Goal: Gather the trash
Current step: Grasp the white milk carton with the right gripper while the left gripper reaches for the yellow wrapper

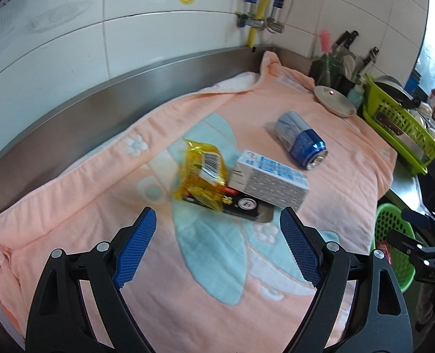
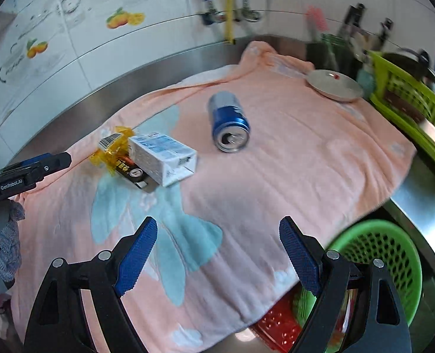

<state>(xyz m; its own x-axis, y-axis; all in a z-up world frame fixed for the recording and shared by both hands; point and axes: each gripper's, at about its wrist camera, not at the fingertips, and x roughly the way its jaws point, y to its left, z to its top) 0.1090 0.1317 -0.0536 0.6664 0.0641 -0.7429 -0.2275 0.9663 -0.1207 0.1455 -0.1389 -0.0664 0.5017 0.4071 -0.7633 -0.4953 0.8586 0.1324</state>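
Note:
On a pink towel lie a yellow crinkled wrapper, a black packet and a white and blue carton, piled together. A blue drink can lies on its side beyond them. My left gripper is open and empty, just short of the pile. In the right wrist view the wrapper, carton and can lie ahead. My right gripper is open and empty over the towel. A green mesh basket sits below the counter edge, trash inside.
A steel backsplash and tiled wall run behind the towel. A round lid, a knife and utensil holder and a lime dish rack stand at the far right. The green basket shows at the right edge.

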